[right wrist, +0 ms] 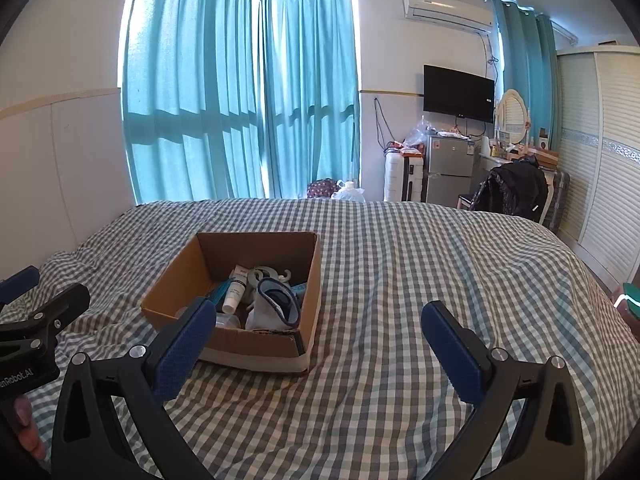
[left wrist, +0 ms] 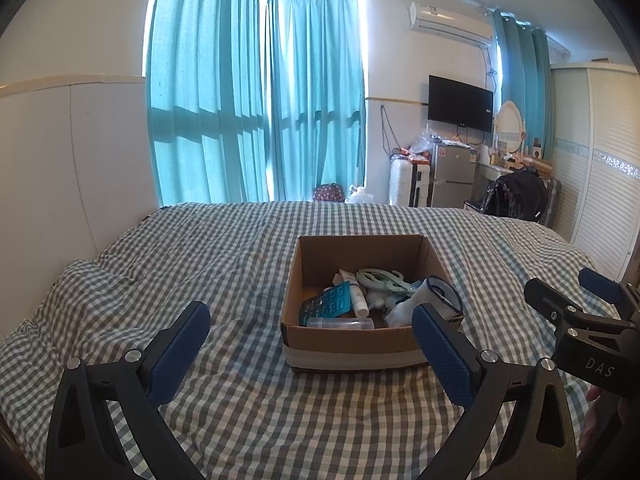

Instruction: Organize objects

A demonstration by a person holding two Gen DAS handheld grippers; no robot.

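Observation:
An open cardboard box (left wrist: 316, 256) sits on the checked bed (left wrist: 200, 248). It holds a white tube (left wrist: 357, 294), a blue blister pack (left wrist: 328, 304), a clear bottle (left wrist: 340, 323), pale green clips (left wrist: 380, 278) and a grey-blue sock (left wrist: 442, 294). My left gripper (left wrist: 310, 320) is open and empty, just before the box's near wall. My right gripper (right wrist: 318, 320) is open and empty, to the right of the box (right wrist: 260, 344), which shows the tube (right wrist: 236, 288) and sock (right wrist: 276, 304). Each gripper shows at the edge of the other's view.
Teal curtains (left wrist: 256, 100) hang behind the bed. A small fridge (left wrist: 454, 176), a suitcase (left wrist: 402, 182), a wall TV (left wrist: 460, 104) and a chair with a black jacket (left wrist: 516, 196) stand at the far right. A louvred wardrobe (left wrist: 600, 160) lines the right wall.

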